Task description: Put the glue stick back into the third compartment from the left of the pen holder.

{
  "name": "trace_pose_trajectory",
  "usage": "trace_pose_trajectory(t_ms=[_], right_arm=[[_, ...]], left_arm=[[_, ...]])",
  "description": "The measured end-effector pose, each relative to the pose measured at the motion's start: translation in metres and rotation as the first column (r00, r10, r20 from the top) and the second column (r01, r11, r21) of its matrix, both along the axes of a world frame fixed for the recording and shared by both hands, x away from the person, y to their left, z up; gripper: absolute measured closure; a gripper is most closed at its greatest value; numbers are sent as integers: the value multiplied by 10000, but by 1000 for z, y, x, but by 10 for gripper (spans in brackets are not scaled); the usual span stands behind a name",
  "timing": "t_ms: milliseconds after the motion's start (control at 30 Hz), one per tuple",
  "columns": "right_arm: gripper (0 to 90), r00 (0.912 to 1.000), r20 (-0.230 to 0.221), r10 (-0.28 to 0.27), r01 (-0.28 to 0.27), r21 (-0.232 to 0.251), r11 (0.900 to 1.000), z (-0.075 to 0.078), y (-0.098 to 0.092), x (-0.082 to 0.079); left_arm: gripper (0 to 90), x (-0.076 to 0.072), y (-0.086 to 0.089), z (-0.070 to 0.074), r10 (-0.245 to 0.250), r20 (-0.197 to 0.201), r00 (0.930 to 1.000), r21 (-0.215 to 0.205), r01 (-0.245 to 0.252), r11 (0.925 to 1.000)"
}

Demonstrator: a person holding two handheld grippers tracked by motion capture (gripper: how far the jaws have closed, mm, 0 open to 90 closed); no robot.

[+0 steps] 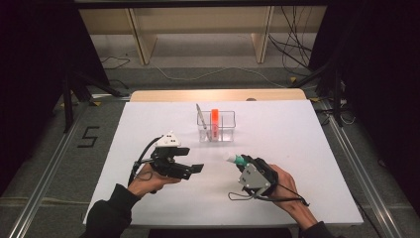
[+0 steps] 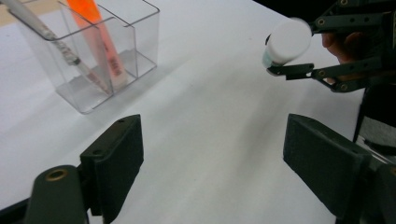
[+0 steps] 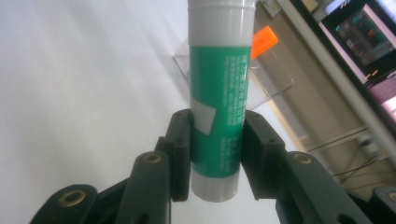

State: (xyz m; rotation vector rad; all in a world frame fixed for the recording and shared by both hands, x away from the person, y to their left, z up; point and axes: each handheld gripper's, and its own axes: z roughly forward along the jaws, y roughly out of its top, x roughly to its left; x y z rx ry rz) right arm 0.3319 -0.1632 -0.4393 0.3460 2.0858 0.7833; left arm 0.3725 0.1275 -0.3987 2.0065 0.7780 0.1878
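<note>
While the right gripper (image 3: 217,154) clamps a green glue stick (image 3: 218,93) above the table, presumably bound for the clear holder (image 1: 216,126), the left gripper (image 2: 212,154) stands wide and empty.

The glue stick (image 3: 217,100) is a round tube with a green printed label, a small pale patch on the label, and white plastic at both ends. It sits clamped between the two black fingers (image 3: 180,149) of the right gripper (image 1: 242,162), which press on its lower half from either side, so its white base pokes out just below them and the longer capped end reaches out beyond them. In the high view the glue stick is lifted off the white worktop (image 1: 297,148), lying roughly level, its white cap pointing away from the hand.
</note>
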Motion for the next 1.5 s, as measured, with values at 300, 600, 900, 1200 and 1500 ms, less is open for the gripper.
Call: trace_pose_trajectory(t_ms=[300, 600, 900, 1200, 1500], right_arm=[[664, 9846, -1732, -251, 726, 2738, 9590, 17, -12, 30], [664, 9637, -2653, -291, 1492, 4450, 8830, 27, -15, 58], [664, 9526, -3027, -307, 1922, 5204, 8320, 37, -9, 85], [664, 9437, -3268, -518, 2383, 5628, 7915, 41, -1, 115], [664, 9306, -3606, -633, 2771, 5806, 7656, 39, 9, 138]], left_arm=[[158, -14, 12, -9, 734, 1204, 9900, -426, -687, 9967], [157, -19, 25, -16, 1509, 1688, 9740, -597, -1427, 9880], [157, -24, 29, -18, 1729, 1989, 9647, -706, -1618, 9843], [157, -27, 34, -17, 1870, 2024, 9613, -879, -1724, 9811], [157, -25, 40, -20, 1946, 1909, 9621, -898, -1803, 9795]])
